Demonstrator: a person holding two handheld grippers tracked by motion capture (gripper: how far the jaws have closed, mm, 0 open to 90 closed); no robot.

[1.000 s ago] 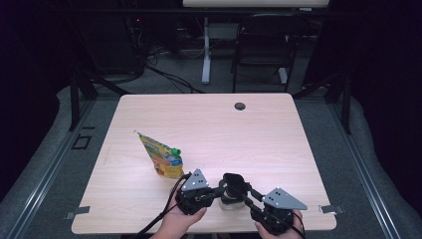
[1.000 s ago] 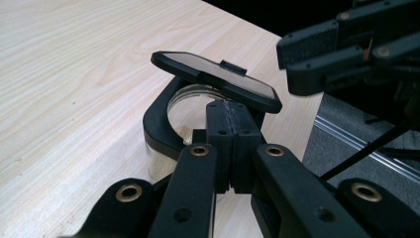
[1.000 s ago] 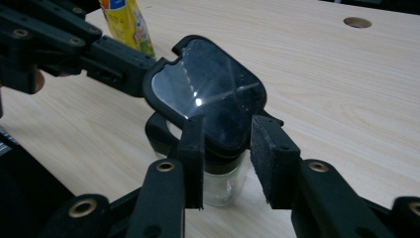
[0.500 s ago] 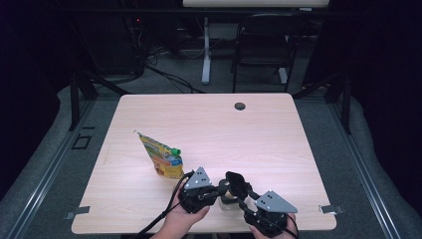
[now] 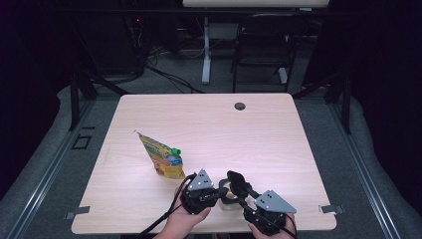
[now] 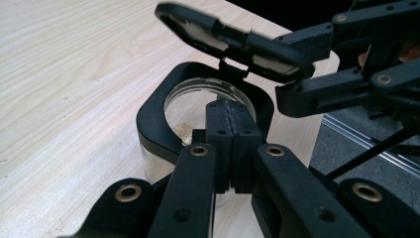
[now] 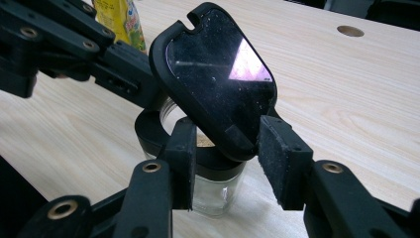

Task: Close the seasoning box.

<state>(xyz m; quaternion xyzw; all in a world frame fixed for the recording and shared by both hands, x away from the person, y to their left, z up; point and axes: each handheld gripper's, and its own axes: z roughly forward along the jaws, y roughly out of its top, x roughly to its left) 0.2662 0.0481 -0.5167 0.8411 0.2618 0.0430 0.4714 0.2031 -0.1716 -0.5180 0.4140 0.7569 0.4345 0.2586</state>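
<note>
Jaws: our left gripper (image 5: 220, 191) is clamped shut on the jar (image 5: 226, 199) collar; our right gripper (image 5: 238, 185) has its jaws apart, just closing in around the flip lid (image 5: 234, 177).
High view: we see the jar at the near table (image 5: 278, 149) edge, between both hands; pouch (image 5: 161, 157) stands apart at left.
Left gripper view: pads (image 6: 233, 144) meet on the black rim (image 6: 153, 124); lid (image 6: 233, 37) is raised.
Right gripper view: lid (image 7: 218, 74) is tilted open; pads (image 7: 280, 158) flank its hinge end, not pressing it.
Advice: we should hold the jar steady and guide the lid gently about its hinge.
</note>
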